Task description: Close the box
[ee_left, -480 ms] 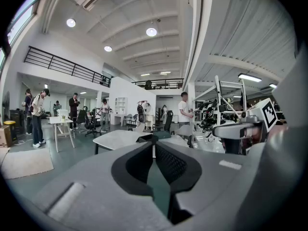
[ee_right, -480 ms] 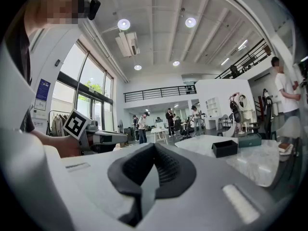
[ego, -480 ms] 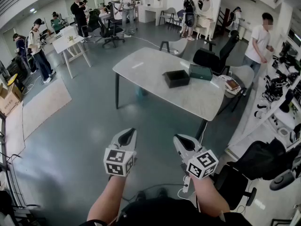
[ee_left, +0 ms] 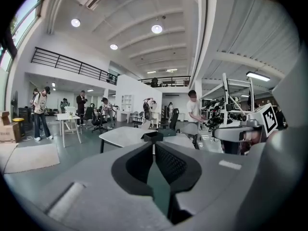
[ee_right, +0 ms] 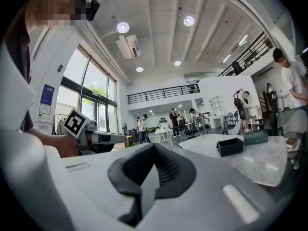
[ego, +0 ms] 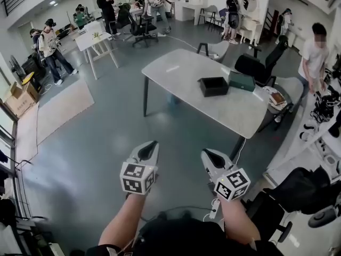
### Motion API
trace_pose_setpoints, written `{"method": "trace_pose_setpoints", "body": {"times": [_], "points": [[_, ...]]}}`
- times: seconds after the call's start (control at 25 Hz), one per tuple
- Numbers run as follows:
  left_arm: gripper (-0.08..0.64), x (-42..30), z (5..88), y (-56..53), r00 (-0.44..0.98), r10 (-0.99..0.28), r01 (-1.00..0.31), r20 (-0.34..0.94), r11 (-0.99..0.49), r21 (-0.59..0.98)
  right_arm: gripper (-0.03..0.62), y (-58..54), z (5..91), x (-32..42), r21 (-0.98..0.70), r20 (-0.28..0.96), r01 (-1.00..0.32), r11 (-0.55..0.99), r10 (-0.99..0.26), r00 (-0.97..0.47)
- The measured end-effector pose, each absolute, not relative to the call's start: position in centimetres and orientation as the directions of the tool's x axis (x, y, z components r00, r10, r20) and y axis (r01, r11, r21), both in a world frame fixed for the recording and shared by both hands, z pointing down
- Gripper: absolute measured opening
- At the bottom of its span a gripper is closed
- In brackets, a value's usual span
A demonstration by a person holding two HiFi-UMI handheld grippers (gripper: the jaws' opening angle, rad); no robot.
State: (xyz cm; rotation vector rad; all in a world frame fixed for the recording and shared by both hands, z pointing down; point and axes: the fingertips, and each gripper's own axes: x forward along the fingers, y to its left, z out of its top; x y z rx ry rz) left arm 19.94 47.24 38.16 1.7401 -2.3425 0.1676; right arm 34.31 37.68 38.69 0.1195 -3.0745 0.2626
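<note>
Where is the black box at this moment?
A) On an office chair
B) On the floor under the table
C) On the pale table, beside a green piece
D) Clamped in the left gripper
C: the black box stands open on the pale table with the green piece beside it, while the left gripper and right gripper are shut on nothing, well short of the table.

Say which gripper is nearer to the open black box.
Right. The right gripper is short of the open black box, nearly in line; the left gripper is further left.
</note>
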Motion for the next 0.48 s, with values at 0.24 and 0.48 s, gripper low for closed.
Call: {"method": "trace_pose_setpoints", "body": {"times": [0.24,0.48], "points": [[0.025,22.1,39.2,46.3,-0.275,-0.923,-0.954,0.271,0.296,0.042,0.002,36.5,40.4,36.1,-0.256,0.058,-0.048,0.965,-0.034,-0.998],[0.024,23.0,39.1,44.1,-0.265,-0.923,-0.958,0.279,0.286,0.036,0.002,34.4,41.2,37.2,-0.228,0.09,-0.058,0.972,-0.038,-0.995]]}}
